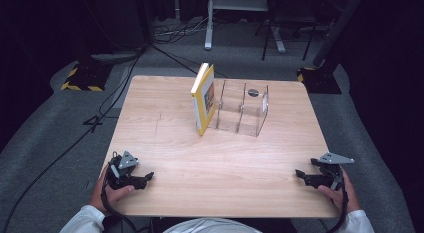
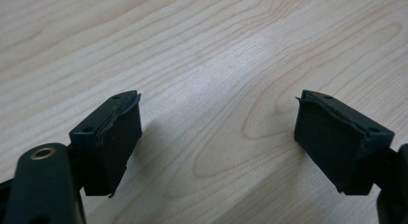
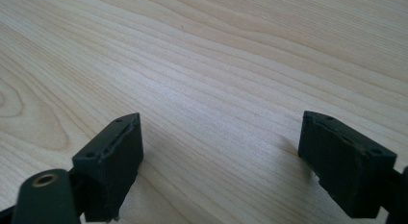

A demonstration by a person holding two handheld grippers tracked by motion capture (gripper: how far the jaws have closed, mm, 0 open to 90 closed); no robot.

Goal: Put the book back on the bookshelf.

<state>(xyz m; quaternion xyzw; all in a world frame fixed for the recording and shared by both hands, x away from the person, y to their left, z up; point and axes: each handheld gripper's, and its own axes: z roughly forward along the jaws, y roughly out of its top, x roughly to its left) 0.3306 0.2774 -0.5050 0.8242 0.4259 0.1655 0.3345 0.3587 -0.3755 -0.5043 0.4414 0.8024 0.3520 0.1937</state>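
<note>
A yellow book (image 1: 204, 98) stands upright on the wooden table (image 1: 165, 143), leaning against the left side of a clear acrylic rack (image 1: 241, 108) with several slots. My left gripper (image 1: 145, 177) rests near the table's front left corner, held by a hand, far from the book. My right gripper (image 1: 300, 175) rests near the front right corner. In the left gripper view the left gripper (image 2: 217, 132) is open, with bare wood between its black pads (image 2: 118, 142). In the right gripper view the right gripper (image 3: 220, 152) is open too, over bare wood.
A small dark round mark (image 1: 253, 92) shows on the rack's far wall. Cables (image 1: 100, 113) run across the grey floor left of the table. Stand bases with yellow-black tape (image 1: 80, 78) and metal frame legs (image 1: 209, 28) sit beyond the table's far edge.
</note>
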